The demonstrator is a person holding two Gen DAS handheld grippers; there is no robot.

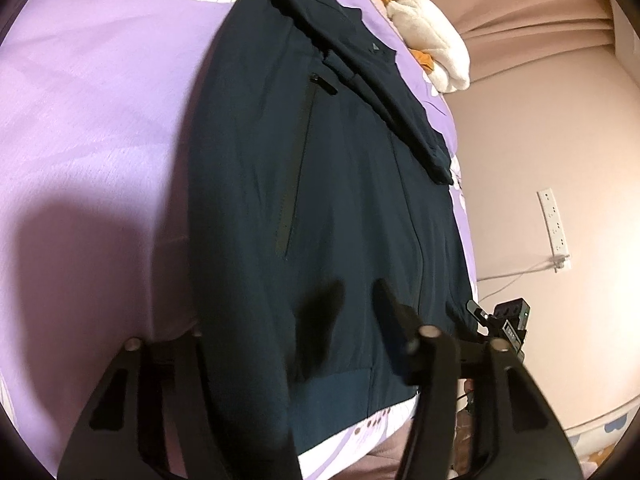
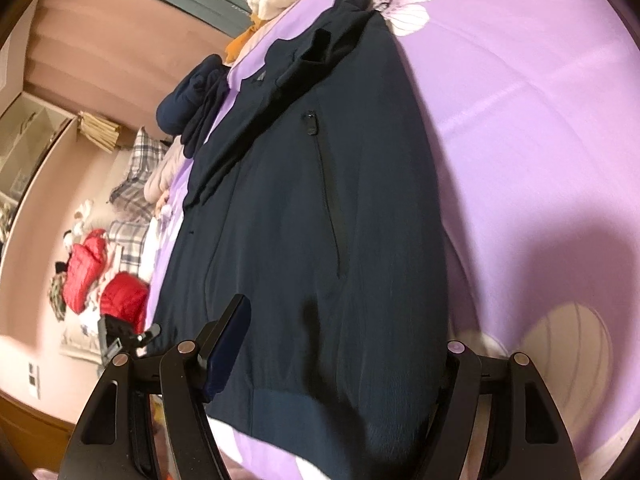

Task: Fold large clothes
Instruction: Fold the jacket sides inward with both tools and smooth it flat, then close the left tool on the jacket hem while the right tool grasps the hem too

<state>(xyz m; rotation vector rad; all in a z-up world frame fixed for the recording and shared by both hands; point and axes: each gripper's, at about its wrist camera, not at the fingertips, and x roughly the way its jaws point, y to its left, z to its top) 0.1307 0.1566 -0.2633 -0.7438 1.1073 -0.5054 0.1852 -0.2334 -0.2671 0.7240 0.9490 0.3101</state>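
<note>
A large dark navy jacket (image 1: pixel 328 184) lies flat on a purple flowered bedsheet (image 1: pixel 92 120), hem toward me, a sleeve folded across its chest. In the left wrist view, my left gripper (image 1: pixel 304 320) is open over the hem; the right finger (image 1: pixel 396 312) shows and the left one is hidden by the fabric. In the right wrist view the same jacket (image 2: pixel 320 208) lies on the sheet (image 2: pixel 520 120). My right gripper (image 2: pixel 340 344) is open wide astride the hem, with its left finger (image 2: pixel 228 344) beside the jacket's edge and its right finger hidden under cloth.
A white and orange plush toy (image 1: pixel 432 40) lies at the bed's far end. The other gripper's body (image 1: pixel 508 320) shows at the bed edge. A power strip (image 1: pixel 554 220) is on the wall. Red garments (image 2: pixel 104 280) and plaid cloth (image 2: pixel 136 184) lie beside the bed.
</note>
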